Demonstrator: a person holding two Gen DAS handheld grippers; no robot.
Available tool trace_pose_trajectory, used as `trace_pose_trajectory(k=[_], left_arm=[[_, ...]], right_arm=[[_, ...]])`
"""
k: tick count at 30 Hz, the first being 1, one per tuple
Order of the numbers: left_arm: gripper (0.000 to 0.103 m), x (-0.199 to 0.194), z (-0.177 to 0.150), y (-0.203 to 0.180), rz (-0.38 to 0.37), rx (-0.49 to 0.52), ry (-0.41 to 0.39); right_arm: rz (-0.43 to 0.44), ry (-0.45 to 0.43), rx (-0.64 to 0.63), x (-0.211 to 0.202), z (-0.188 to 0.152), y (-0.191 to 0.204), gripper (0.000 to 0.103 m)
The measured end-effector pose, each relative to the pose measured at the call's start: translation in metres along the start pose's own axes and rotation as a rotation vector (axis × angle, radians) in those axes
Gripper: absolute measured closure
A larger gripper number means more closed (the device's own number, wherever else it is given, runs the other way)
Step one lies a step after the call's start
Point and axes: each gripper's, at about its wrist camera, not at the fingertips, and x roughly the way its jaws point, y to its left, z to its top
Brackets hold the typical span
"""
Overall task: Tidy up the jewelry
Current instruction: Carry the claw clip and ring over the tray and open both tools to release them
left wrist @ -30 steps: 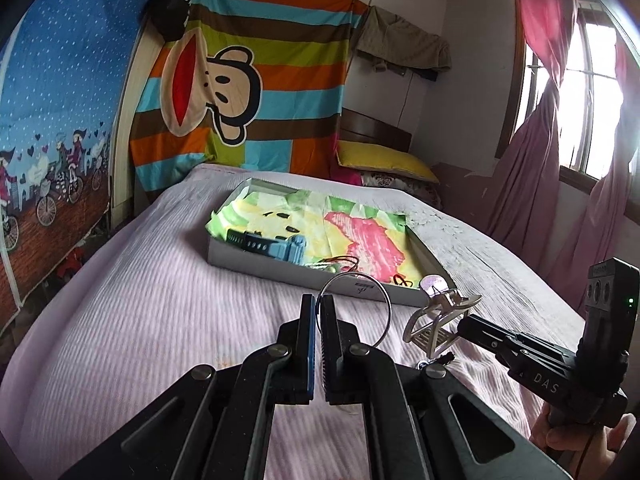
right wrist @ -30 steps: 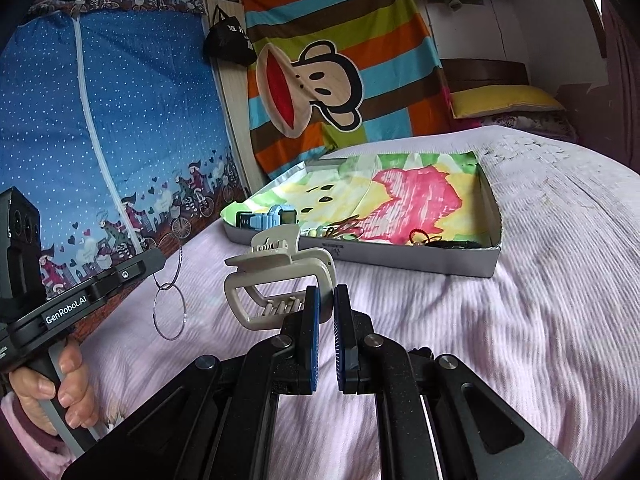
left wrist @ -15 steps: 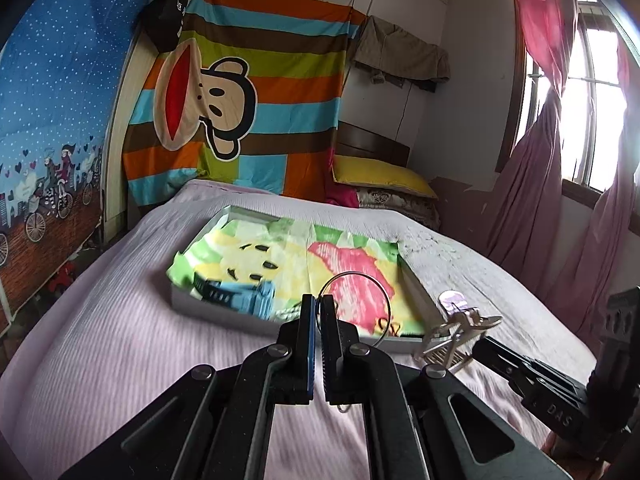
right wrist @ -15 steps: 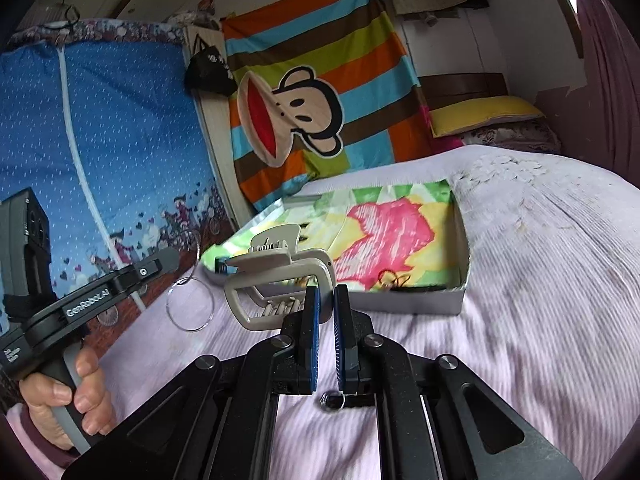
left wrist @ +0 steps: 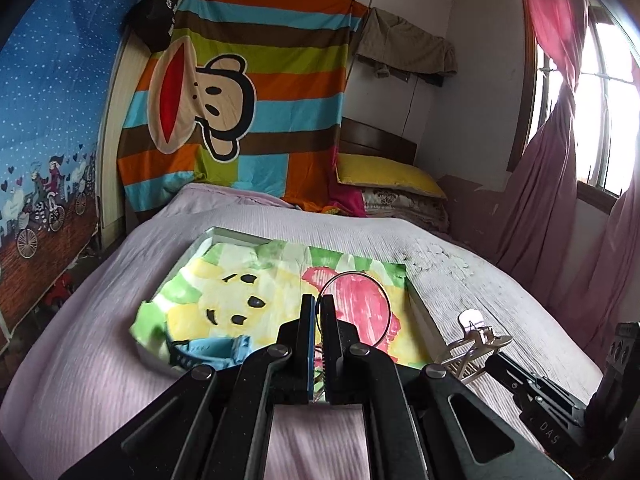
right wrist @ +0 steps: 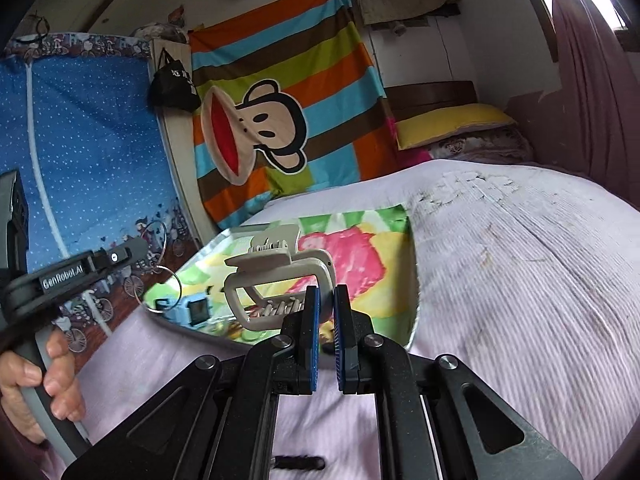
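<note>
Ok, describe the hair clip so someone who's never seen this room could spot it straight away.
Start at the lilac bed and the shallow tray lined with a bright cartoon cloth. Above the tray's near edge, the right gripper pinches the beige claw hair clip. Its chunky plastic loop and teeth differ from the thin metal hoop in the left gripper.

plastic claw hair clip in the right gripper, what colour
Beige plastic claw hair clip, clearest in the right wrist view.
</note>
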Motion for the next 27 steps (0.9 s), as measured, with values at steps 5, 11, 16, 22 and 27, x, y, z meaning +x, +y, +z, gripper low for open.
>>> trace_pose_trajectory(k=[5,11,16,22,27], left_arm=[[0.1,0.024,-0.001,-0.007,0.003,0.013,0.043],[0.1,0.047,-0.012,-0.019,0.008,0.053,0.083],[0.1,0.065,-0.026,-0.018,0.008,0.043,0.129],[0.1,0.081,-0.039,-0.016,0.005,0.032,0.211],[0.1,0.089,-0.047,-0.016,0.018,0.044,0.265]], right_arm=[[-0.02,0.023,0.013,0.024,-0.001,-0.007,0.097],[-0.048,0.073,0.008,0.051,-0.011,-0.006,0.097],[-0.068,0.115,0.015,0.063,-0.016,-0.008,0.097],[-0.065,0.173,0.053,0.074,-0.022,-0.017,0.097],[-0.072,0.177,0.044,0.075,-0.024,-0.015,0.097]])
